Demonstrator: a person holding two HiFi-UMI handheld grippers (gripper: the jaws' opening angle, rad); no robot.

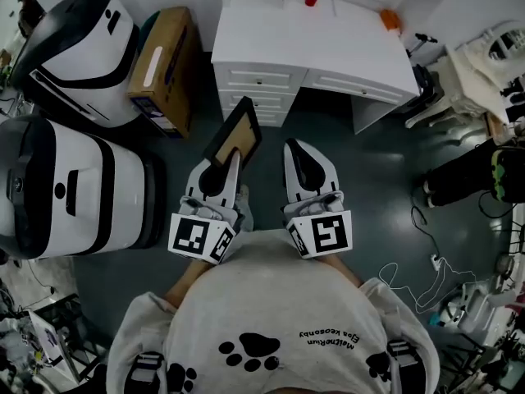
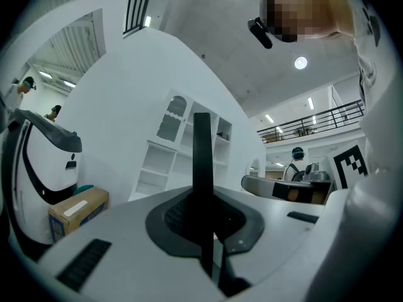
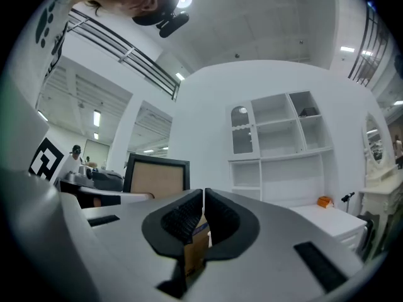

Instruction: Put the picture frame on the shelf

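My left gripper (image 1: 230, 159) is shut on the lower edge of the picture frame (image 1: 234, 130), a black frame with a tan panel that tilts up and forward over the dark floor. In the left gripper view the frame (image 2: 202, 162) shows edge-on as a dark upright bar between the closed pads. My right gripper (image 1: 299, 149) is beside it, shut and holding nothing; its jaws (image 3: 203, 214) meet with only a slit between them. From there the frame (image 3: 157, 177) shows at the left. The white shelf unit (image 3: 280, 146) stands ahead, above a white desk (image 1: 316, 39).
Two large white-and-black machines (image 1: 78, 43) (image 1: 70, 187) stand at the left, with a cardboard box (image 1: 164, 64) beside them. A red cup (image 1: 312, 0) and an orange object (image 1: 390, 19) sit on the desk. Cables (image 1: 414, 281) and clutter lie at the right.
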